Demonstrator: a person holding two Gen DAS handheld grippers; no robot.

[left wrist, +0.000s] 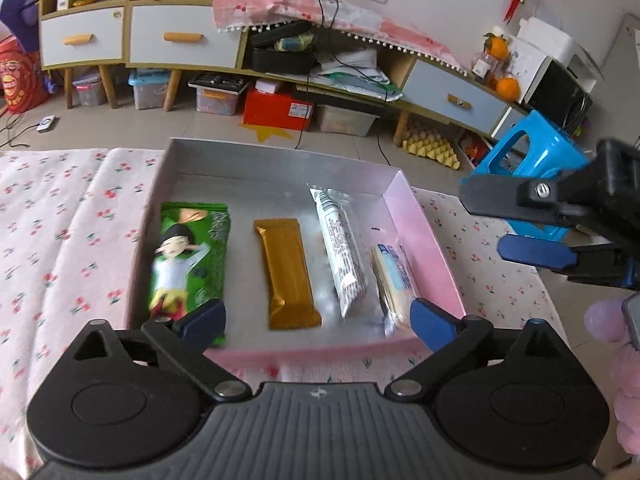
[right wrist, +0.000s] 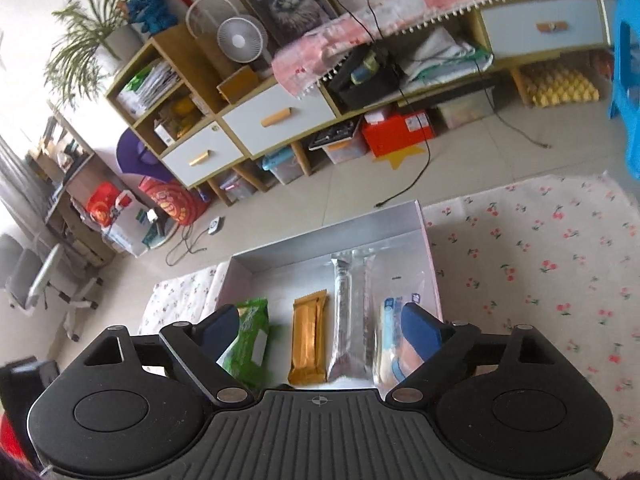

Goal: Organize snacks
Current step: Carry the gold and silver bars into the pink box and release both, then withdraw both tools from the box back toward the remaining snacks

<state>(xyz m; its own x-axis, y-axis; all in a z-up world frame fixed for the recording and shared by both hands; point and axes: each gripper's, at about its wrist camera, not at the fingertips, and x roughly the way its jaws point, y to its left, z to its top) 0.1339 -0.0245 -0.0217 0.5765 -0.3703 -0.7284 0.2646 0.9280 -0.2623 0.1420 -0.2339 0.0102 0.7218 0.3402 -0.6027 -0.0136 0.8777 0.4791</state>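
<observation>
- Nearest: left gripper spread wide, blue pads clear of everything, nothing between them; hovering over near wall of pink box.
- Likewise right gripper spread wide and empty, poised above same box's near end; also visible at right edge of left wrist view.
- Inside box, four snacks side by side, left to right: green packet, gold bar, white wrapped stick, clear-wrapped wafer just beside right wall.
- Box resting on cherry-print cloth.
- Beyond: tiled floor, blue stool, red box under long cabinet.
</observation>
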